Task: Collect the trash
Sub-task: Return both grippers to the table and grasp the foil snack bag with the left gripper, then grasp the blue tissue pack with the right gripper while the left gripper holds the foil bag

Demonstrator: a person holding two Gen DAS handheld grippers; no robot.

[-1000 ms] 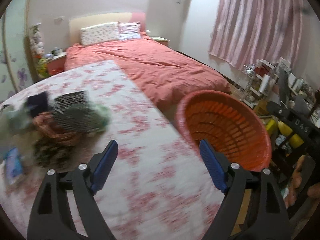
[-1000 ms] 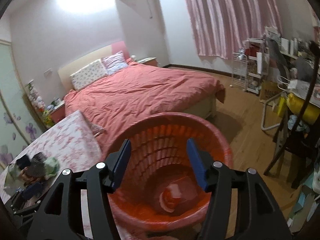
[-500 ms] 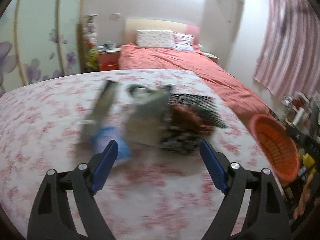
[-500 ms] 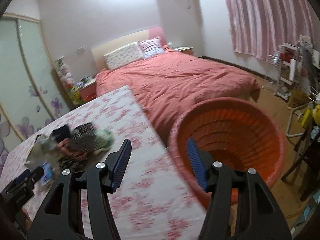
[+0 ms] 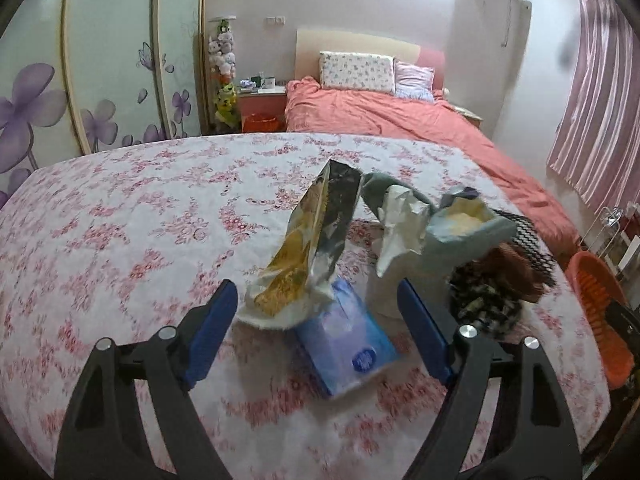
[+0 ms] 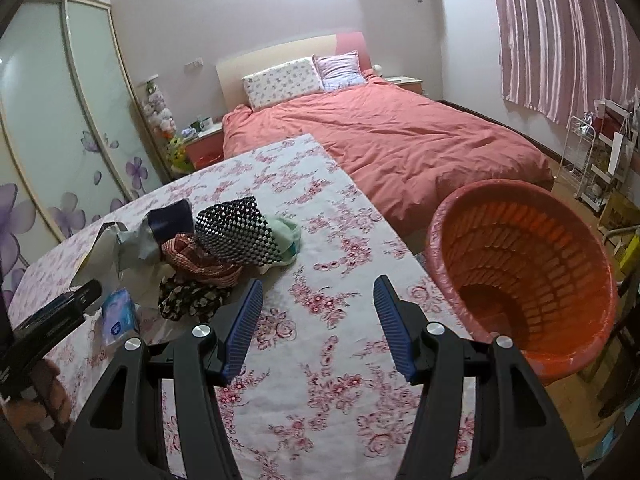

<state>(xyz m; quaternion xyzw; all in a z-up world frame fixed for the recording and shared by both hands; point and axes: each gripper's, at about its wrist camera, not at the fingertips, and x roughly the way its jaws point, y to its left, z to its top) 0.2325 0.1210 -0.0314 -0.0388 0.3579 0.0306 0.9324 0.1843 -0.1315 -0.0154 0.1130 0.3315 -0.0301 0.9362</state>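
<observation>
Facing the pile of rubbish on the desk (image 5: 120, 216), the left hand-held gripper (image 5: 316, 320) hangs with its jaws spread wide and nothing between them. Straight ahead of it, just beyond the fingertips, lies a blue tissue pack (image 5: 346, 340) with a crinkled foil bag (image 5: 312, 248) leaning up and away over its far end. The pack's long axis runs roughly along the gripper's line of sight, slanted a little to the right (so a grab across its width looks the natural one). The left is clearly the nearer of the two. The right hand-held gripper (image 6: 318, 322), also apart and empty, sits above bare cloth between the pile and the orange basket (image 6: 520, 272), which stands off the desk's right edge.

Count: one tissue pack, one foil bag, one basket, two grippers. The crumpled wrappers and cloth scraps further back are too tangled to number.
</observation>
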